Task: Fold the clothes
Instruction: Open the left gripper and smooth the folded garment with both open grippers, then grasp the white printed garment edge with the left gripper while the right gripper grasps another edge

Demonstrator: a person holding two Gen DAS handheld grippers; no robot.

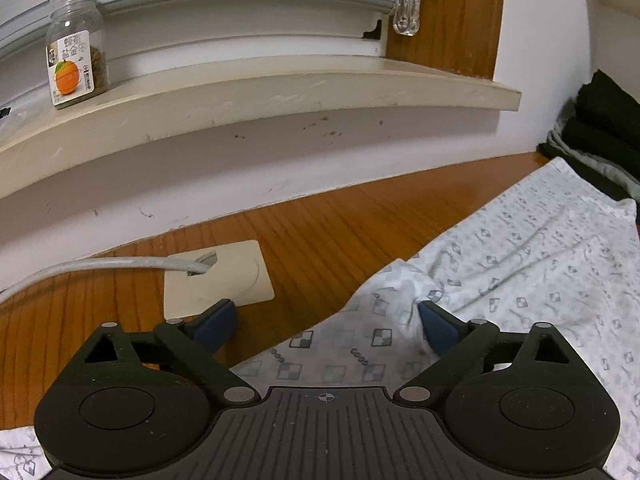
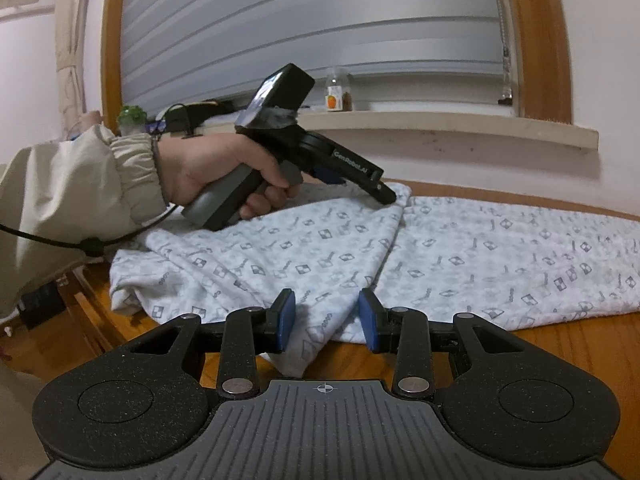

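White patterned garment (image 2: 460, 248) lies spread on wooden tabletop (image 1: 320, 216), one flap folded over. Left claw (image 1: 326, 318) wide open, grasping nothing; right claw (image 2: 327, 320) part open over near edge, gripping nothing. We judge folding early; most remains.

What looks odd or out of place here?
The white patterned cloth lies rumpled on the wooden table, its left end bunched. A grey cable runs into a beige cover plate set in the tabletop. Dark scuffs mark the white wall.
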